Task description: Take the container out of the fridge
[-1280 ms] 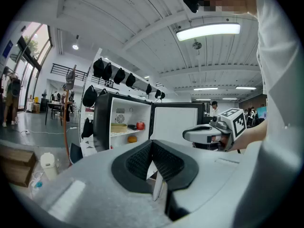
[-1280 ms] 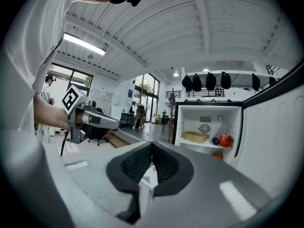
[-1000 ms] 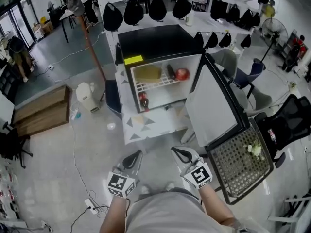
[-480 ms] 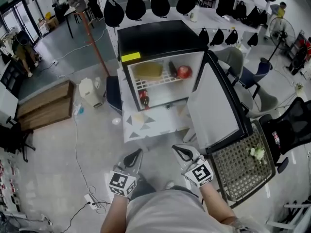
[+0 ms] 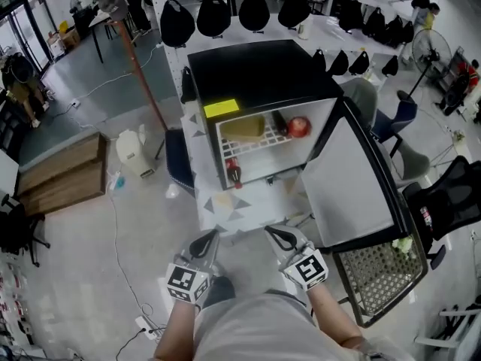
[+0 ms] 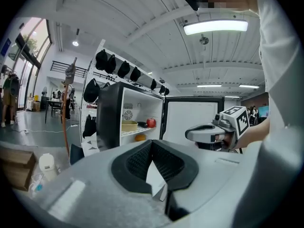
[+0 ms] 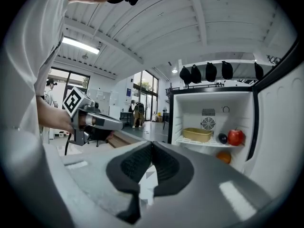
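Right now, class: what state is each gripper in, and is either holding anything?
Left gripper: closed, holding nothing.
Right gripper: closed, holding nothing.

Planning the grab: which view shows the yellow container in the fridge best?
The right gripper view: the yellow container faces the camera, large and unobstructed. The head view shows it small, from above; the left gripper view shows only a side-on sliver.
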Demonstrator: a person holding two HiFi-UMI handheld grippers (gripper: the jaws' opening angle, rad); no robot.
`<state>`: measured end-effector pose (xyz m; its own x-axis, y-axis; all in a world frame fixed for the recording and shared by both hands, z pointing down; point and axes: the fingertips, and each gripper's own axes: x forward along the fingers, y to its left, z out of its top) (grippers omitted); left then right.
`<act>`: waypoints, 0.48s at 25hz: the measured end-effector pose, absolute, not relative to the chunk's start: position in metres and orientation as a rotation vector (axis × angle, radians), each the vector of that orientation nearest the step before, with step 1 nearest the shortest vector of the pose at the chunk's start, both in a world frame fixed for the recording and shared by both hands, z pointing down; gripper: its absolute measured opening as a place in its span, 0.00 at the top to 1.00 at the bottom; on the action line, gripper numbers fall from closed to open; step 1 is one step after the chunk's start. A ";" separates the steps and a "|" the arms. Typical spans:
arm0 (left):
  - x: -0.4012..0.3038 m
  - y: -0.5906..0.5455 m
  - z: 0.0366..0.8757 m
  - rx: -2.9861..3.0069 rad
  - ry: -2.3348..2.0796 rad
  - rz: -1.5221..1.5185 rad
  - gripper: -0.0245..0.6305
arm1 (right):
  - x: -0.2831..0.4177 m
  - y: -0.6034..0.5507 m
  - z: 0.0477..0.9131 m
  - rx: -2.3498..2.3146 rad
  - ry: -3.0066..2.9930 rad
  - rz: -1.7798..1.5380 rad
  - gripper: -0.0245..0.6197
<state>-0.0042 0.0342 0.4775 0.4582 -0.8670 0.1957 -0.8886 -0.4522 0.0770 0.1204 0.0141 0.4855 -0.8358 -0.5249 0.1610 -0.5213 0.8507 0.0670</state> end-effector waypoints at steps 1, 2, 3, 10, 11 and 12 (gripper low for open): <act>-0.015 0.025 0.476 2.544 -1.530 0.190 0.95 | 0.110 0.007 0.484 0.825 -2.849 -0.031 0.96; -0.024 0.017 0.475 2.555 -1.516 0.191 0.95 | 0.101 0.001 0.482 0.839 -2.847 -0.032 0.96; -0.033 0.008 0.474 2.566 -1.502 0.190 0.95 | 0.092 -0.006 0.481 0.855 -2.844 -0.032 0.96; -0.084 -0.034 0.470 2.657 -1.401 0.221 0.95 | 0.045 -0.055 0.479 1.004 -2.787 -0.057 0.96; -0.091 -0.039 0.472 2.671 -1.387 0.234 0.95 | 0.040 -0.062 0.480 1.026 -2.776 -0.063 0.96; -0.099 -0.044 0.473 2.683 -1.375 0.246 0.95 | 0.035 -0.068 0.480 1.047 -2.763 -0.072 0.95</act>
<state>-0.0990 -0.0443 0.4727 0.5751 -0.7941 0.1967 -0.8130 -0.5814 0.0302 0.0354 -0.0683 0.4804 -0.7338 -0.6613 0.1555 -0.6523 0.7498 0.1108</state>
